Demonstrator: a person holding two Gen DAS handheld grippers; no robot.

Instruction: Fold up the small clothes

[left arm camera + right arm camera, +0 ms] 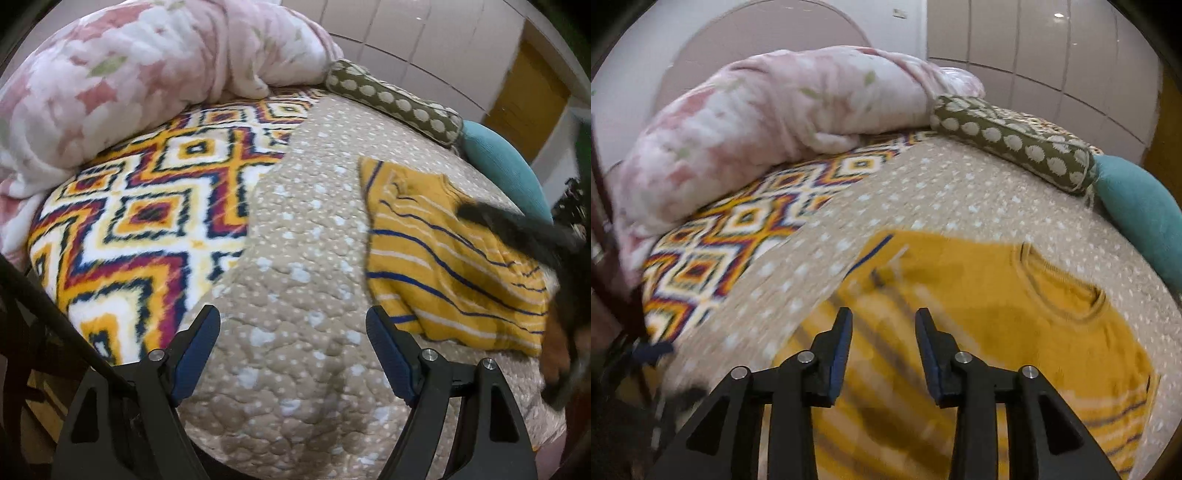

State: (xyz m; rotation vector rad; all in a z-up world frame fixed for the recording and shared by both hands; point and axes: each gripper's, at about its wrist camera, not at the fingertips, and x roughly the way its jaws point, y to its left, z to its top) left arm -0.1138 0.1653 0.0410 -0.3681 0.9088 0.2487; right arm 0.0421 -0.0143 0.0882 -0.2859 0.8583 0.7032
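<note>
A small yellow shirt (443, 254) with blue and white stripes lies on the beige dotted quilt (306, 229). In the left wrist view it is at the right, partly folded. My left gripper (293, 321) is open and empty over the quilt, just left of the shirt's edge. My right gripper (884, 325) is open and empty, hovering over the shirt (997, 314), whose collar lies to the right. The right gripper shows blurred in the left wrist view (524, 229), above the shirt.
A pink floral blanket (129, 81) is piled at the back left. A diamond-patterned blanket (147, 206) lies left of the quilt (942, 199). A green dotted bolster (1015, 140) and a teal pillow (1141, 199) lie at the back right by the tiled wall.
</note>
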